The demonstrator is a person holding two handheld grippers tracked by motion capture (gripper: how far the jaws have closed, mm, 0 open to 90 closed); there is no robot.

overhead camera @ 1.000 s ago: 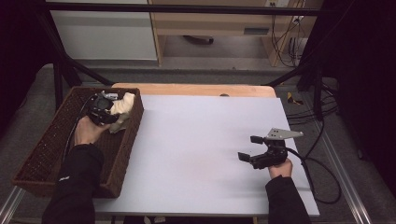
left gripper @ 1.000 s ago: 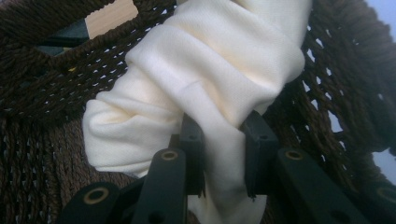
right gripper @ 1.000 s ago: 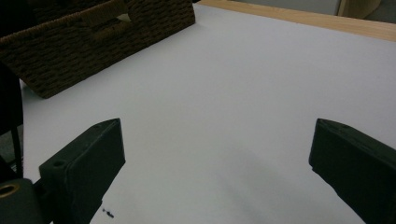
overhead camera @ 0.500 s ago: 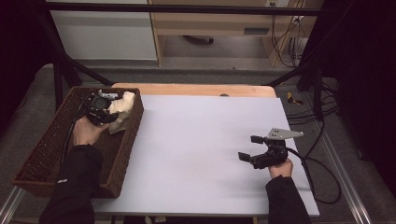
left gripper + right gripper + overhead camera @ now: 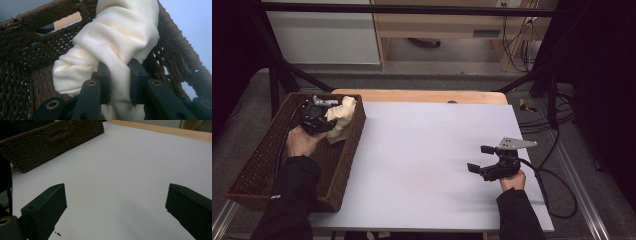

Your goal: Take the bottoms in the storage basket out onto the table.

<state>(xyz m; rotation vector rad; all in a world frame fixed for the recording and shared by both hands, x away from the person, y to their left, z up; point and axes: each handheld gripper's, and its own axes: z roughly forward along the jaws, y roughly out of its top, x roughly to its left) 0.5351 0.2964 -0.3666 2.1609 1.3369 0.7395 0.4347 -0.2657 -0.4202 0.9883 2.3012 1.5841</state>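
Cloth's (image 5: 117, 42) lower end behind jaws

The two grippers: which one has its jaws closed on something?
The left gripper, at the wicker basket: its jaws pinch the cream cloth. The right gripper rests over the white table with its jaws wide apart and nothing between them.

Left gripper (image 5: 328, 118), clamped on cream cloth (image 5: 343, 116), sits a touch nearer the person's side of the wicker basket (image 5: 262, 160) than a second ago, small shift only. Cloth comes with it: the bunch now hangs more over the basket's table-side wall, its lower fold drooping lower inside than before. In the left gripper view the jaws pinch a twisted neck of cloth (image 5: 117, 82) tightly, a bit tighter than earlier. The left hand (image 5: 302, 142) is drawn back slightly along the basket.
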